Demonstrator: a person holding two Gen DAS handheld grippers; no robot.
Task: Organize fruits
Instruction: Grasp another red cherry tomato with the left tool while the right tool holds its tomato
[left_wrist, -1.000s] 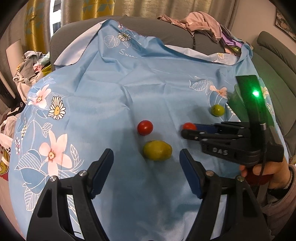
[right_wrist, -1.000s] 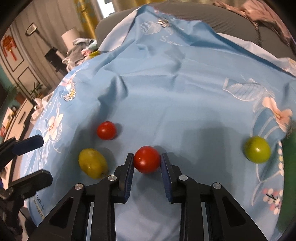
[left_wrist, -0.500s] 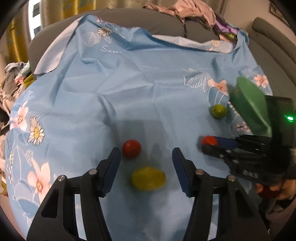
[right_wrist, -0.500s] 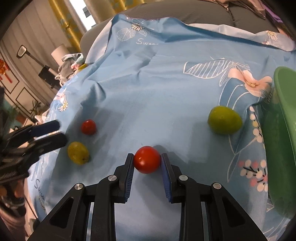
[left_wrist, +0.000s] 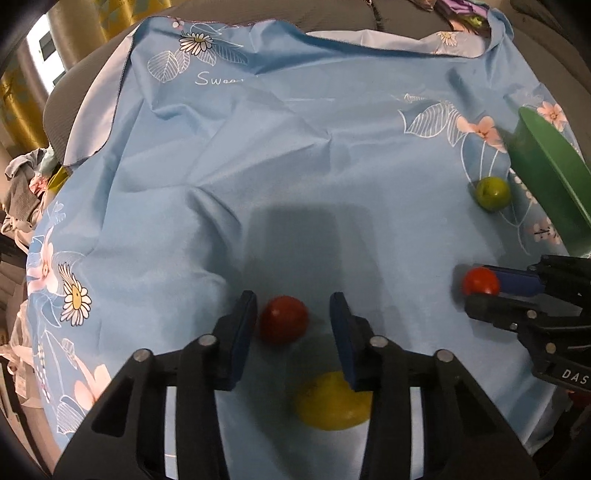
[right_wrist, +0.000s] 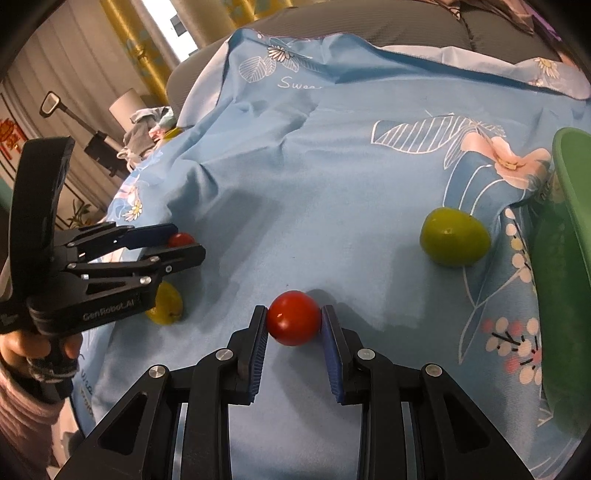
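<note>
My right gripper (right_wrist: 294, 319) is shut on a red tomato (right_wrist: 293, 317) and holds it above the blue cloth; it also shows in the left wrist view (left_wrist: 480, 281). My left gripper (left_wrist: 291, 317) is open around a second red tomato (left_wrist: 283, 319) that lies on the cloth, with a gap on the right side. A yellow fruit (left_wrist: 332, 400) lies just under the left gripper's fingers. A green fruit (right_wrist: 455, 236) lies beside the green bowl (right_wrist: 570, 236) at the right.
The blue floral cloth (left_wrist: 295, 166) covers a grey sofa. Piled clothes (left_wrist: 22, 184) lie off its left edge. A lamp and stand (right_wrist: 110, 122) are at the far left of the right wrist view.
My left gripper has moved forward over the yellow fruit and now has its fingers on both sides of the second tomato. My right gripper has carried its tomato to the right, nearer the bowl.
</note>
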